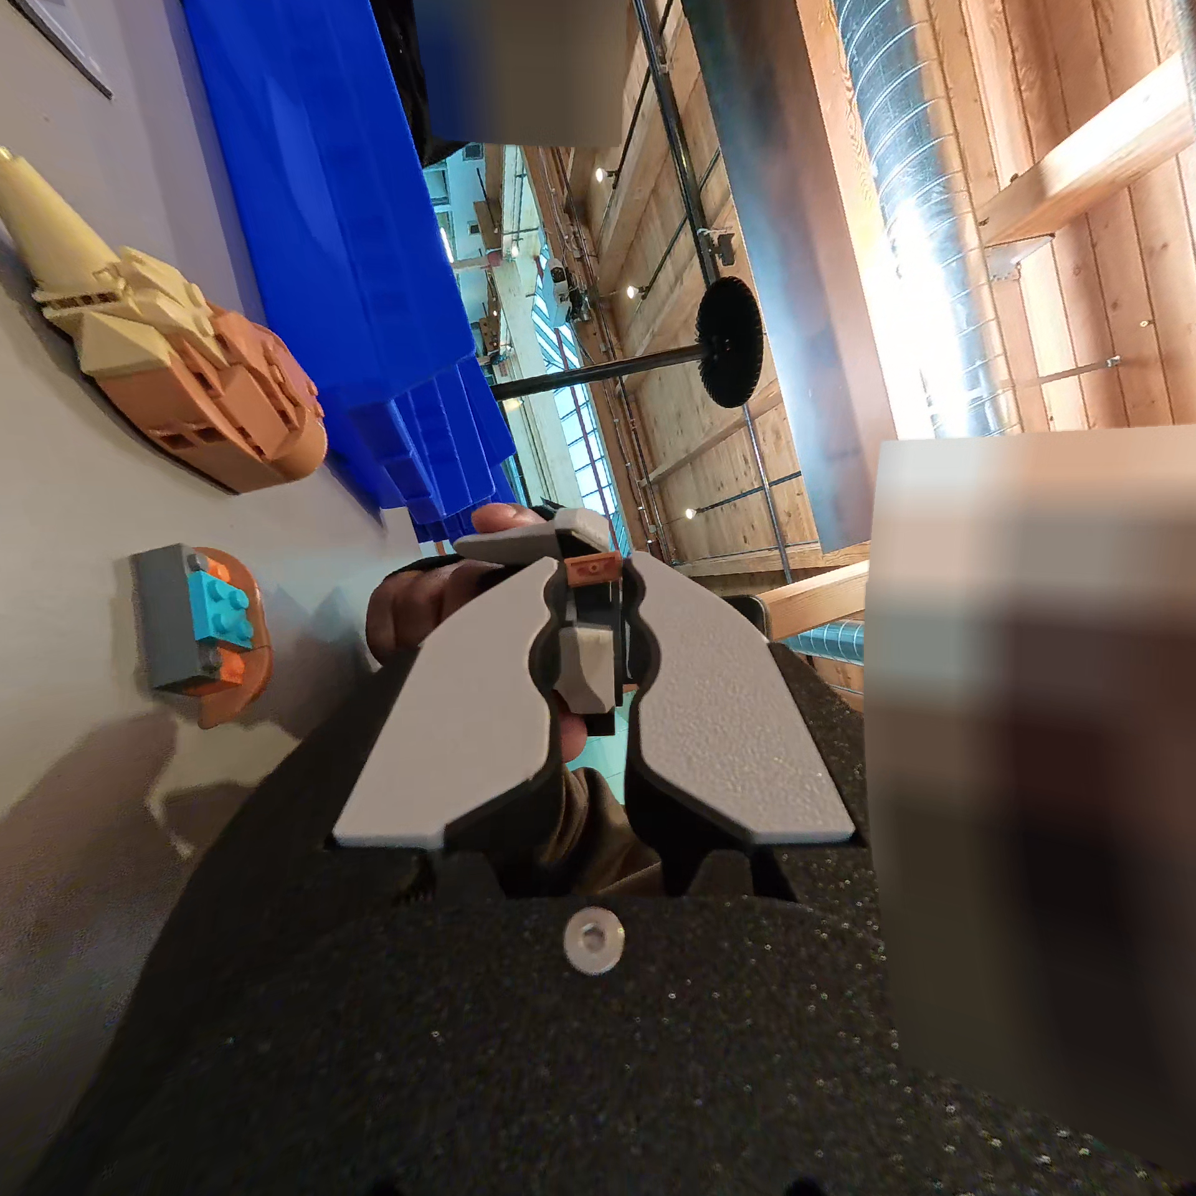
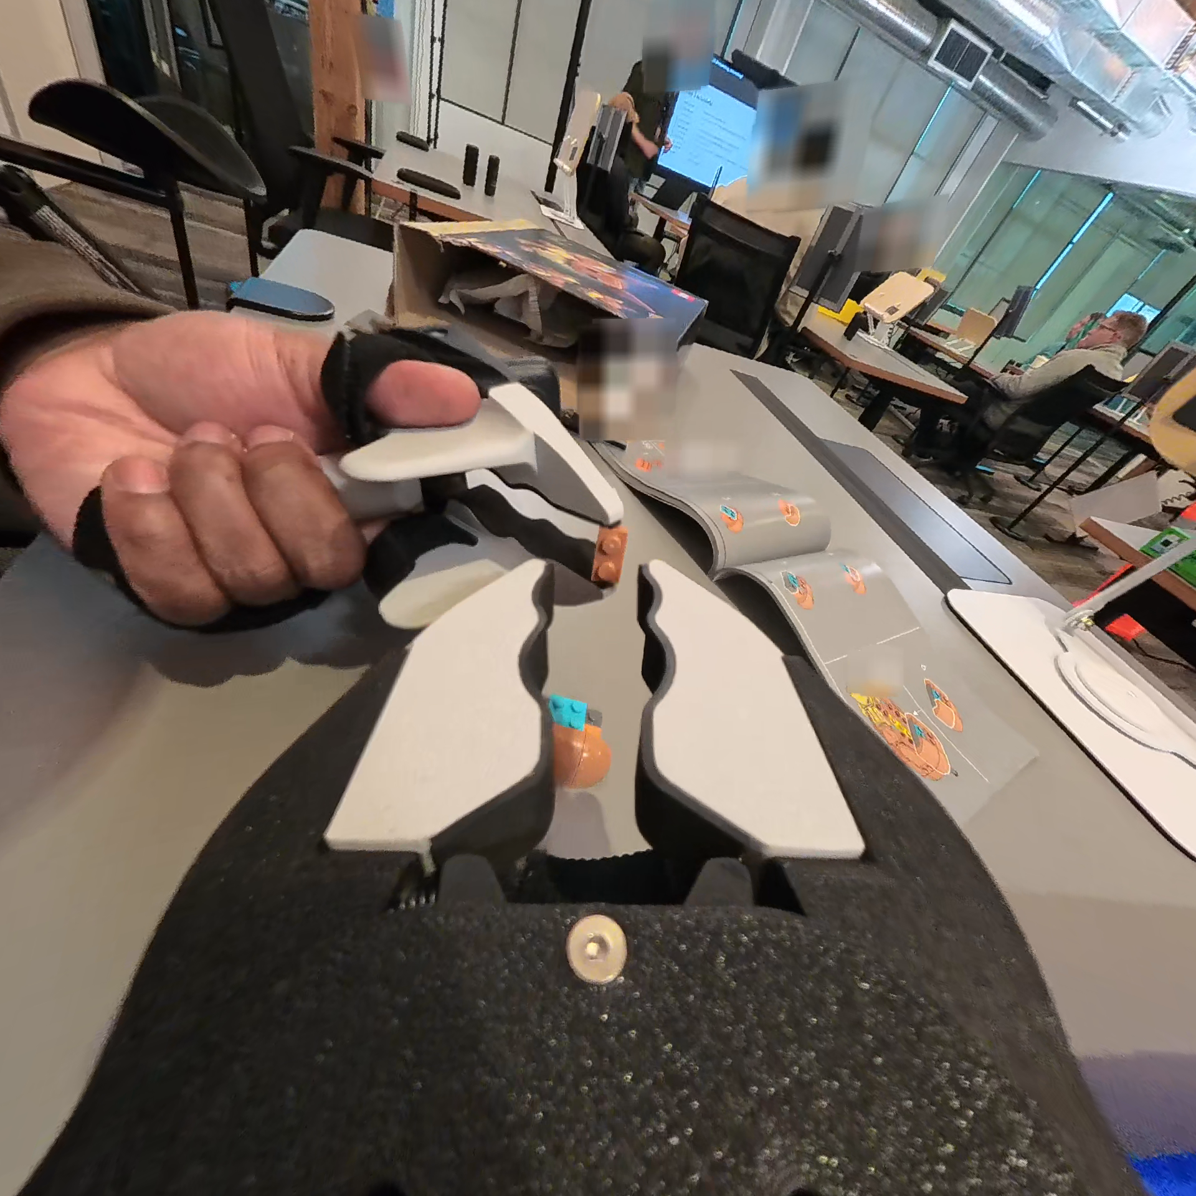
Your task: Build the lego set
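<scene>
A grey table in an open office, with desks, chairs and seated people behind it, carries a curled instruction booklet and an opened cardboard box.

In the right wrist view we see a hand holding the left gripper in the air, its tips pinched on a small brown plate. The right gripper sits just beneath that plate, jaws parted and holding nothing. Through their gap a small teal, grey and orange assembly stands on the table, partly covered by one finger.

Only the left wrist view, tipped sideways, gives us the blue bins, a larger tan and cream model cut off at the frame edge, and the wooden ceiling with its silver duct. There the right gripper lies mostly behind the left one's fingers.
</scene>
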A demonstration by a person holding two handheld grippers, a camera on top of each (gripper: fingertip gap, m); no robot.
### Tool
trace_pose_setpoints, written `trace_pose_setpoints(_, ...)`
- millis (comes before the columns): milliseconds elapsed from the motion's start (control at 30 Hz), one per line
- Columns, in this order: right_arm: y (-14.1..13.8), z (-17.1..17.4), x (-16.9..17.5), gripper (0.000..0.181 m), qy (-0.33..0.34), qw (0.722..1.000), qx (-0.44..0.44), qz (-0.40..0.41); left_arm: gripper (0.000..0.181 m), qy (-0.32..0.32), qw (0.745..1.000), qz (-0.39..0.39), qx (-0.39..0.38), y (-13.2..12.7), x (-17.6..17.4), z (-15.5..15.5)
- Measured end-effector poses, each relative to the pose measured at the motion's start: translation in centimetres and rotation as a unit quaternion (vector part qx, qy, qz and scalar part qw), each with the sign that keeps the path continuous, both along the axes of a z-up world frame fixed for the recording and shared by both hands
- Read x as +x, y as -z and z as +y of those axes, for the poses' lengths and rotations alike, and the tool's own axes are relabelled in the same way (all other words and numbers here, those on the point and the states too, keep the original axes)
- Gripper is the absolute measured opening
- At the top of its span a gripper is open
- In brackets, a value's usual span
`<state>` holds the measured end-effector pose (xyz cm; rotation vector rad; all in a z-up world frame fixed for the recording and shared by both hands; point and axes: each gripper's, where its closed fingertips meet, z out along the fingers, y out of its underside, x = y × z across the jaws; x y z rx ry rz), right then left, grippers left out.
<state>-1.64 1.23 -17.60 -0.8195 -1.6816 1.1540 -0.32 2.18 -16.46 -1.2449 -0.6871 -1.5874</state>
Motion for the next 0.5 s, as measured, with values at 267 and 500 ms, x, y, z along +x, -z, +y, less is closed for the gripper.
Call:
trace_pose_setpoints(267,-0.39,0.14,-0.05,0.017,0.007,1.0,-0.013,0.004,0.016,0.0,1.0,-0.007,0.003,0.0,-0.08,-0.31)
trace_pose_setpoints(500,-0.23,-0.04,0.04,0.008,0.001,1.0,-0.012,-0.002,0.016,0.002,1.0,-0.009,0.003,0.1,-0.08,-0.28)
